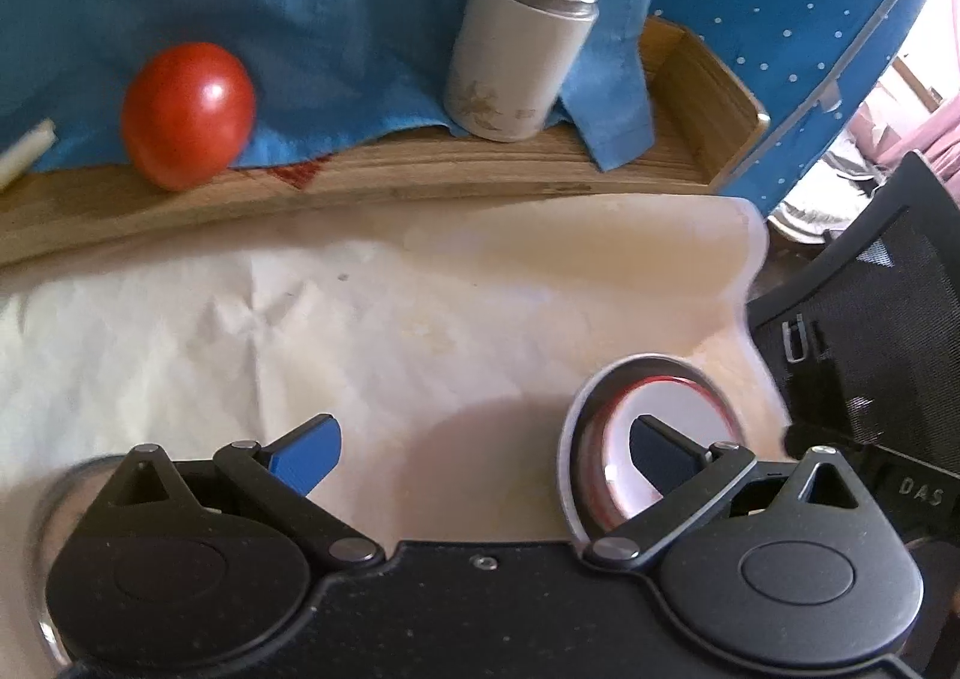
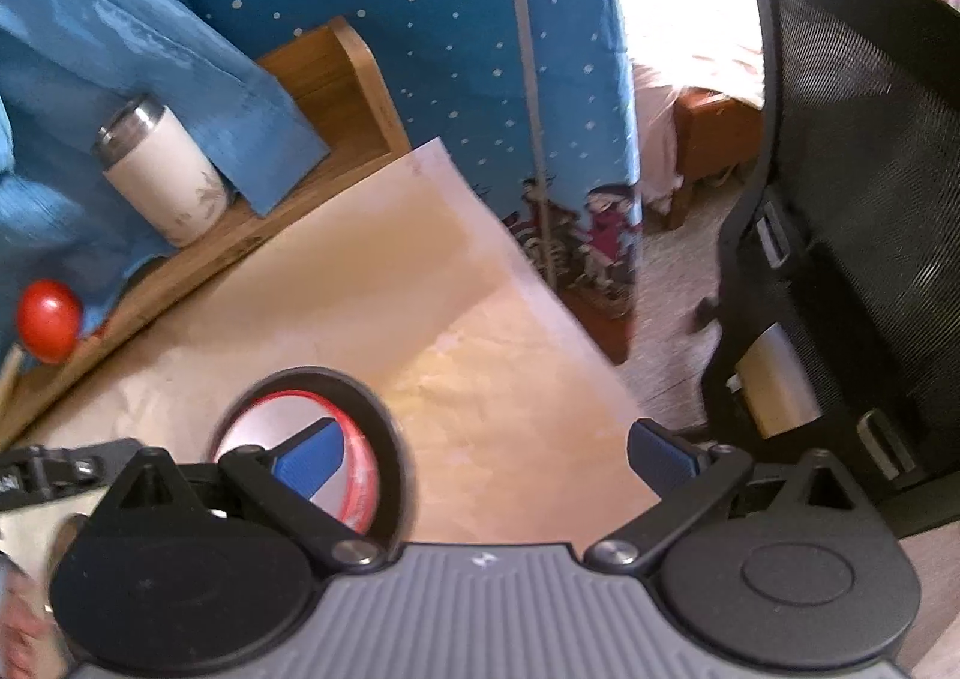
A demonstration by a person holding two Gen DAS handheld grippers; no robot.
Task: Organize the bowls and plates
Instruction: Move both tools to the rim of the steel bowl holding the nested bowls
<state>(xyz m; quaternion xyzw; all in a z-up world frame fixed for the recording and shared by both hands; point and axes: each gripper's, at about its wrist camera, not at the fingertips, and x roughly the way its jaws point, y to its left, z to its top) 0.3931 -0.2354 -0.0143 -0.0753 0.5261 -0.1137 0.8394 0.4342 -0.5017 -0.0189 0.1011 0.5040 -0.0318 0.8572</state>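
A small steel bowl (image 1: 651, 415) with a red-rimmed shiny inside sits on the white paper-covered table, under my left gripper's right finger. My left gripper (image 1: 486, 454) is open and empty above the table. Part of another steel rim (image 1: 48, 505) shows at the lower left, mostly hidden by the gripper body. In the right wrist view the same bowl (image 2: 288, 421) lies under my right gripper's left finger. My right gripper (image 2: 486, 460) is open and empty over the table's right edge.
A wooden tray (image 1: 690, 138) at the back holds a tomato (image 1: 187, 114), a white steel tumbler (image 1: 522, 42) and blue cloth (image 1: 270, 6). A black mesh chair (image 2: 858, 199) stands right of the table. Dotted blue fabric (image 2: 420, 18) hangs behind.
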